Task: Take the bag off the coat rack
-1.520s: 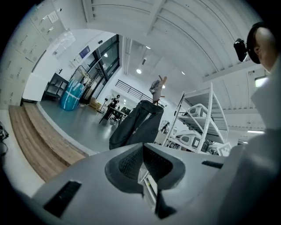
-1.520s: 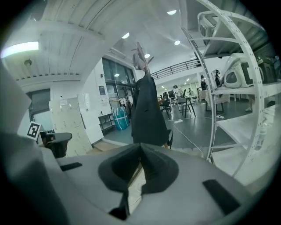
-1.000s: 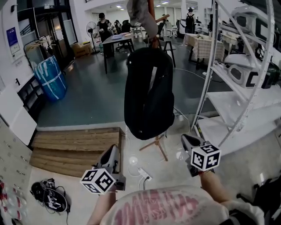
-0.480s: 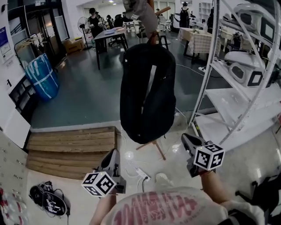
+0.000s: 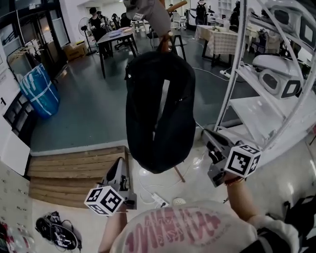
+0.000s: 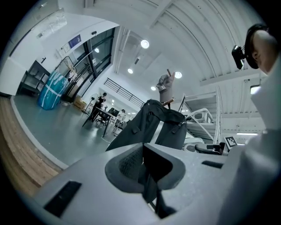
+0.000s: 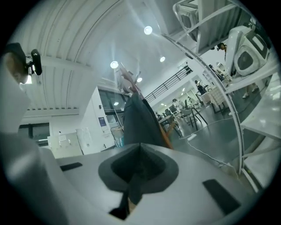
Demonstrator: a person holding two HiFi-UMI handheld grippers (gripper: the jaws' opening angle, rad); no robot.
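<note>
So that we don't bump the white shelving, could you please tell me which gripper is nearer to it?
Right. The right gripper is close beside the white shelving; the left gripper is across the hanging black bag from it, by the wooden steps.

The hanging black fabric bag (image 5: 143,116) hides most of the wooden coat rack (image 5: 178,175); the grey garment (image 5: 148,12) above it is cut off by the top edge.
</note>
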